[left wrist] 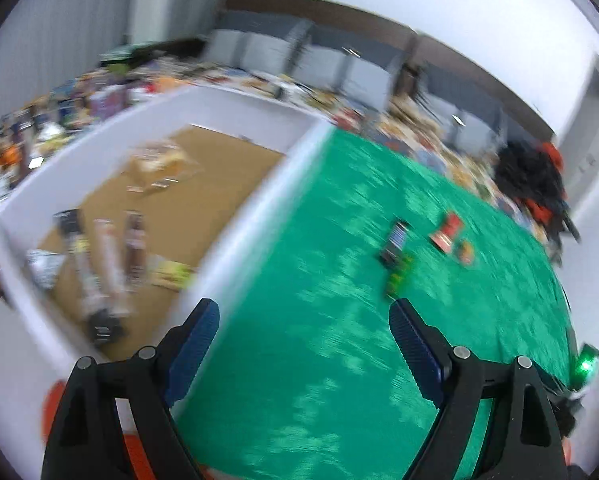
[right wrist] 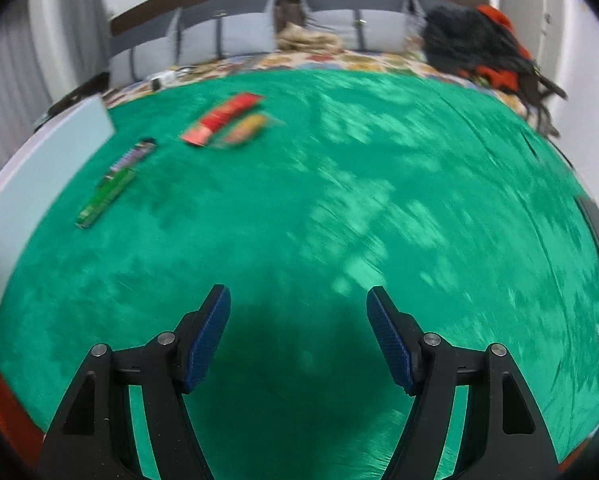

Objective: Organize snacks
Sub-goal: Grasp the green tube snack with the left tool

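left wrist view: 4 snack packets are seen loose on the green cloth (left wrist: 299,360), beyond the white box (left wrist: 235,216) and up-right of the left gripper (left wrist: 304,316), whose jaws are spread wide with nothing held. the green stick (right wrist: 106,197) and dark stick (right wrist: 133,156) lie end to end, long axes running away from the right gripper (right wrist: 298,304), also wide and empty. the left gripper is judged nearer. the red packet (right wrist: 223,118) lies farther off.

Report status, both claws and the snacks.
Left claw open, empty. Right claw open, empty. Four snacks loose on green cloth, others in white box. Path unobstructed.
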{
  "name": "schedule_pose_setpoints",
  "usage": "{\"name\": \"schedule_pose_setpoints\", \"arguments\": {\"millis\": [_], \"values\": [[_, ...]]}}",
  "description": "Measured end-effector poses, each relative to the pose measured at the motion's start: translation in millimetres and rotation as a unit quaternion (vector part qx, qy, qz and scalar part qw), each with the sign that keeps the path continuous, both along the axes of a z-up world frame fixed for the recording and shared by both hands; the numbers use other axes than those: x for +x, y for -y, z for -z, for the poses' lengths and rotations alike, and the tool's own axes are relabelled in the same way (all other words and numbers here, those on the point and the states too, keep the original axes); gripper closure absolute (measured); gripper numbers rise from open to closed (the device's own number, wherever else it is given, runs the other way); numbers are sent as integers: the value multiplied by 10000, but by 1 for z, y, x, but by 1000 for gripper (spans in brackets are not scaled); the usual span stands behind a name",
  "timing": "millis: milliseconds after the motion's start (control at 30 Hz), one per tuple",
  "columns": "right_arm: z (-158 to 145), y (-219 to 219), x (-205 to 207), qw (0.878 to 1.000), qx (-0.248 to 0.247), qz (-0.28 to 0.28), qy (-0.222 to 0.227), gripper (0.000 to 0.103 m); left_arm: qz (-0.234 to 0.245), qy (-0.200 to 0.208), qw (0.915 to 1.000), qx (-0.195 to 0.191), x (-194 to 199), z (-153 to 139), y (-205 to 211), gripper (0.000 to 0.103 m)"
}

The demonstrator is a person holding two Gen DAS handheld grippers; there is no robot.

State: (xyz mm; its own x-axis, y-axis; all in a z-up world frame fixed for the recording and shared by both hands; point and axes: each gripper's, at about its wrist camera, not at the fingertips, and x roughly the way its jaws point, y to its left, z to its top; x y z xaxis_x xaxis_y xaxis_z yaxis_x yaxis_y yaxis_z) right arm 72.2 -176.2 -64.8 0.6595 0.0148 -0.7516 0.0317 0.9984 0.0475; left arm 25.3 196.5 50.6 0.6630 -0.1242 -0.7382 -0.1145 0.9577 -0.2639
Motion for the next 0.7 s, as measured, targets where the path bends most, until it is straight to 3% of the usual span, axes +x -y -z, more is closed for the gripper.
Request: {"name": "schedule_pose_setpoints", "arguments": {"millis": [100,200,400,467,533,667,700], "values": [[8,9,-7,9999,107,86,11,29,571,-229,9981,82,18,11,39,17],[14,14,-6,9996,270,120,31,29,962,-387,9936,453,39,23,73,17],[19,14,-10,9995,291,-7,96,24,1369,-500,9841,1015,99,52,120,17],[21,5,-10,10000,12,-82,50,20,1460,-586,9804,1188,120,65,133,21],[24,-7,-9,9992,-353,-191,-40,18,1524,-751,9749,1437,141,81,145,30],[25,-6,-10,9992,-275,-294,-16,18,1459,-1152,9699,1570,167,108,158,37],[24,-6,-10,9991,-276,-309,-5,18,1424,-1228,9701,1535,170,113,158,43]]}}
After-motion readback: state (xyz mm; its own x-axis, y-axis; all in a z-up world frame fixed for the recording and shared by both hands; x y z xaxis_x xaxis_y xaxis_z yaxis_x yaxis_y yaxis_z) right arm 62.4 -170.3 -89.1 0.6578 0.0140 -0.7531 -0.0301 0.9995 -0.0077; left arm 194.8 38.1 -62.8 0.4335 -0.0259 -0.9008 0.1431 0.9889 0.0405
